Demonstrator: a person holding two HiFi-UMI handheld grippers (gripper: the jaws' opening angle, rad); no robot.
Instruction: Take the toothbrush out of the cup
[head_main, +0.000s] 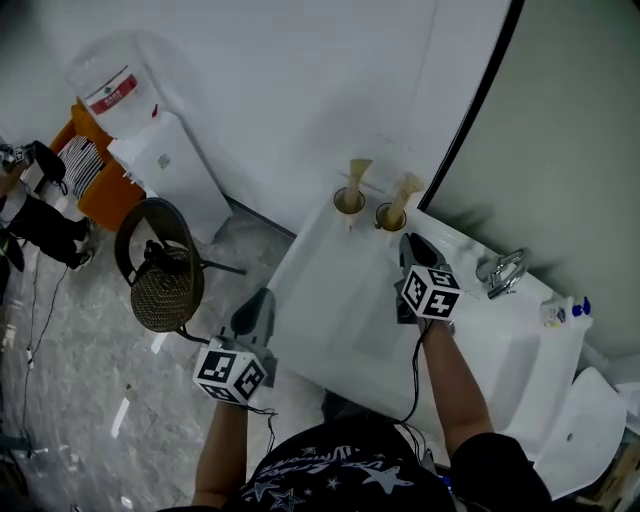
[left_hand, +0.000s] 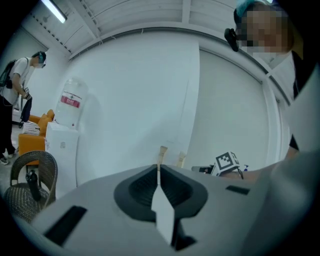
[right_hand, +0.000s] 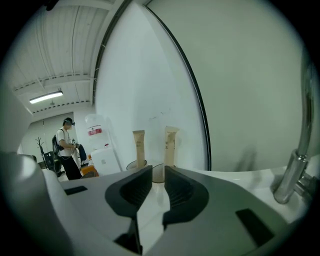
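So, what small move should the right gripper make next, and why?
Probably open the right gripper wider and ease it forward to the tan upright item, presumably the toothbrush, in the nearer cup. Its jaws stand only slightly apart, with nothing between them, and they are short of that cup.

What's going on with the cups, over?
Left hand-held gripper shut, empty, beside the counter. Right hand-held gripper open, empty, facing right cup. Tube stands inside. Path clear.
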